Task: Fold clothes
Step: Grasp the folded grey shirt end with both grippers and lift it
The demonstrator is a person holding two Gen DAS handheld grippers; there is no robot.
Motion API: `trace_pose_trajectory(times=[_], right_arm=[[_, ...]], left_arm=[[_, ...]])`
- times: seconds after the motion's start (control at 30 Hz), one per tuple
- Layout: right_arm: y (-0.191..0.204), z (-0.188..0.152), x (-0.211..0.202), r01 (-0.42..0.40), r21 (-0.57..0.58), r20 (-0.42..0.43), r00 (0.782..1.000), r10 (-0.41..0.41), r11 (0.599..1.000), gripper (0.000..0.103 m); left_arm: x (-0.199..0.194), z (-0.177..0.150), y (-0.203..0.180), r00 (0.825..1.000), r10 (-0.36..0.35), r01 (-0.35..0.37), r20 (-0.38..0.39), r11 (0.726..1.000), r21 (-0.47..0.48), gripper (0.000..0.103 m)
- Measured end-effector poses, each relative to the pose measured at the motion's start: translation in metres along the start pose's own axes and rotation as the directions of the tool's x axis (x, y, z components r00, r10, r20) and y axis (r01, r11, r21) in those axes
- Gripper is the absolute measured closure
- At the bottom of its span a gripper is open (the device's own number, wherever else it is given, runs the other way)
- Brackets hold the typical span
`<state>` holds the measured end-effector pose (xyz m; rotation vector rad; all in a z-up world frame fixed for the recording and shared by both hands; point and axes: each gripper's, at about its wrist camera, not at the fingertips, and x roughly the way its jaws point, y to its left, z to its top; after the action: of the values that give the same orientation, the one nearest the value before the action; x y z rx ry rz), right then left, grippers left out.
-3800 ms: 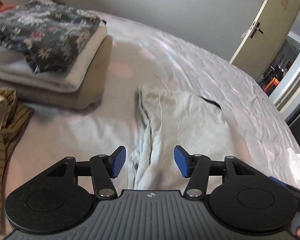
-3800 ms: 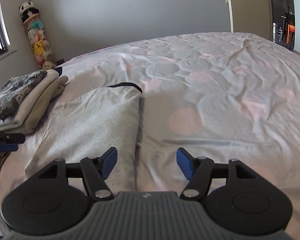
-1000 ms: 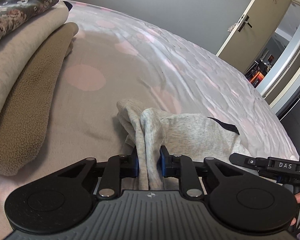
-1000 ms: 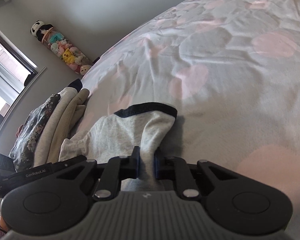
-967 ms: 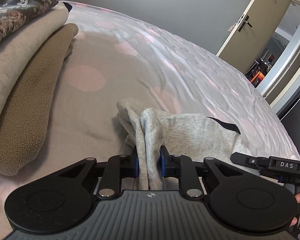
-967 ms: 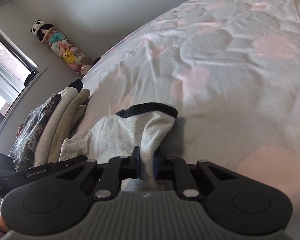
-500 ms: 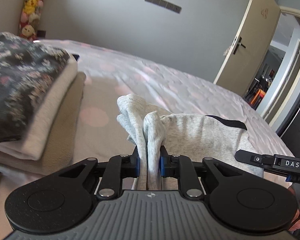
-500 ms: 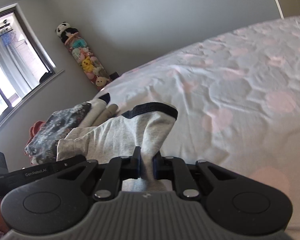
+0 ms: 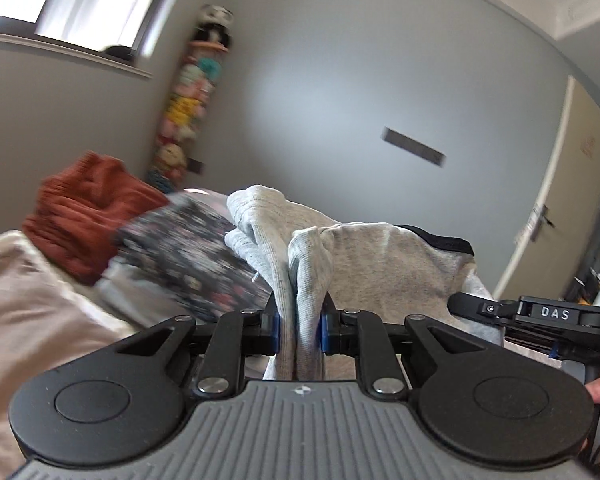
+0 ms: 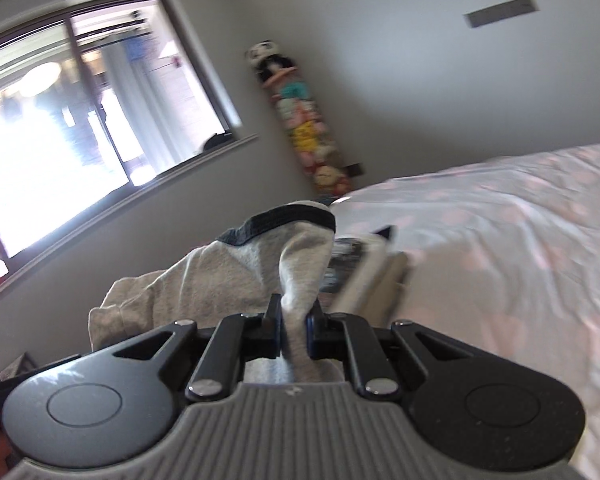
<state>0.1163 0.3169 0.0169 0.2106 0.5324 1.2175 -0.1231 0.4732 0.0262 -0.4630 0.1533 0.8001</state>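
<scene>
The folded light-grey marl knit garment with a dark navy neckband [image 9: 364,256] hangs in the air between the two grippers, above the bed with the pale pink-dotted quilt [image 10: 500,248], and the step in hand looks like carrying it to the pile of folded clothes topped by a dark floral-print piece [image 9: 188,256]. To do this well, the person should keep both grippers level with each other and at the same spacing, so the fold neither sags nor pulls apart, and should lower the bundle flat onto the pile before letting go. The left gripper [image 9: 299,328] is nearly closed, its blue pads pinching a thick bunch of grey fabric; the right gripper [image 10: 293,330] is likewise clamped on the cloth below the neckband. Both point slightly below level and sit close, side by side. A rust-orange ribbed knit [image 9: 88,216] lies behind the pile.
</scene>
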Motion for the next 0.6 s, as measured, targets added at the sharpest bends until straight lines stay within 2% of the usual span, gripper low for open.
trace_pose_trajectory(times=[0.13, 0.27, 0.4, 0.6], right_arm=[[0.047, 0.017, 0.05, -0.132, -0.05, -0.068, 0.989, 0.128, 0.99, 0.09], [0.099, 0.025, 0.101, -0.23, -0.109, -0.154, 0.965, 0.212, 0.967, 0.09], [0.141, 0.027, 0.152, -0.292, -0.168, -0.25, 0.937, 0.246, 0.942, 0.09], [0.191, 0.023, 0.219, -0.342, -0.248, -0.369, 0.899, 0.238, 0.907, 0.09]], left_arm=[[-0.036, 0.02, 0.038, 0.994, 0.099, -0.094, 0.056, 0.992, -0.079, 0.088], [-0.058, 0.036, 0.072, 0.975, 0.207, -0.194, 0.084, 0.971, -0.142, 0.088], [-0.064, 0.039, 0.109, 0.954, 0.288, -0.264, 0.079, 0.936, -0.232, 0.088], [-0.057, 0.041, 0.154, 0.938, 0.342, -0.308, 0.046, 0.89, -0.335, 0.088]])
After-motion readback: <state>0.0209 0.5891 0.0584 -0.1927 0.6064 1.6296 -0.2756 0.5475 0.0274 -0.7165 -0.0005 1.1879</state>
